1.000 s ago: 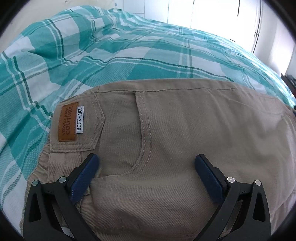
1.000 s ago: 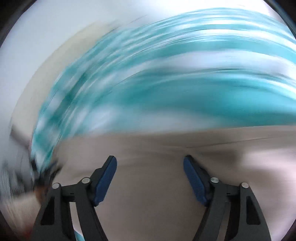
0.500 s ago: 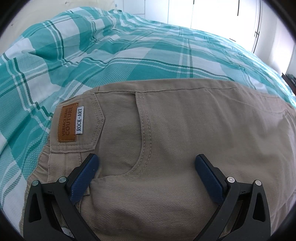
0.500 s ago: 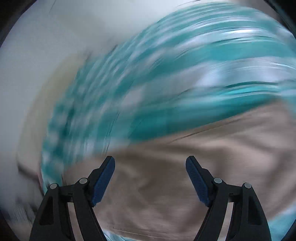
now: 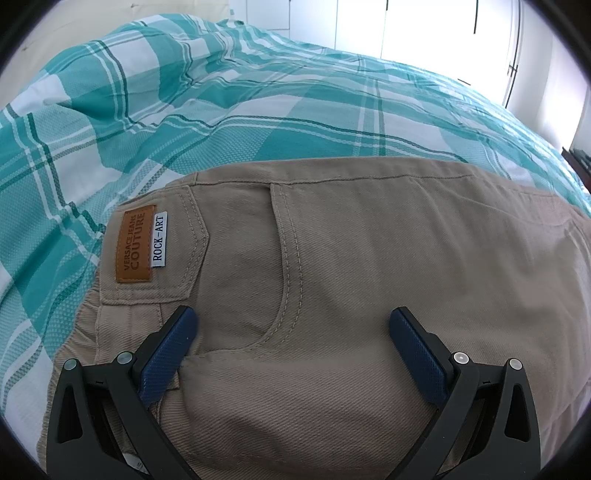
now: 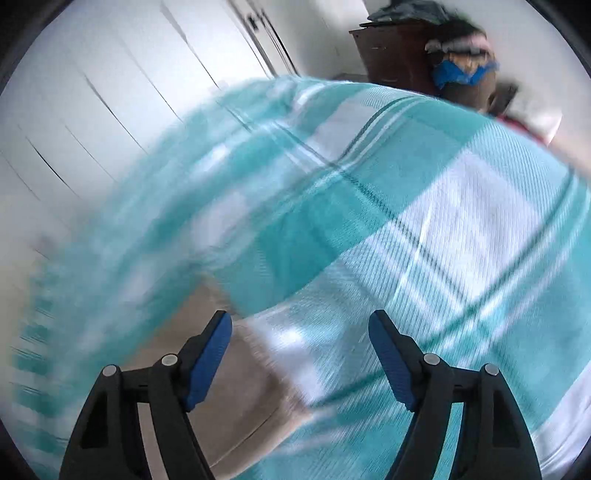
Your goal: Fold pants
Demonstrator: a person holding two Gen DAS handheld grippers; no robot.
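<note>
Beige pants point(image 5: 351, 266) lie flat on a teal and white checked bedspread point(image 5: 221, 110), seat side up, with a brown leather patch point(image 5: 135, 249) on the back pocket. My left gripper point(image 5: 291, 321) is open and empty, low over the seat of the pants, its jaws either side of the curved seam. My right gripper point(image 6: 299, 328) is open and empty over the bedspread point(image 6: 443, 221). A blurred end of the pants point(image 6: 236, 376) lies under its left finger point(image 6: 210, 354).
White wardrobe doors point(image 5: 424, 29) stand behind the bed in the left wrist view. In the right wrist view white doors point(image 6: 110, 92) stand left and a dark wooden cabinet point(image 6: 395, 55) with piled items stands beyond the bed's far edge.
My right gripper has swung fast across the pants to the right, so its view now holds mostly bedspread with the pants at the lower left. My left gripper has stayed still.
</note>
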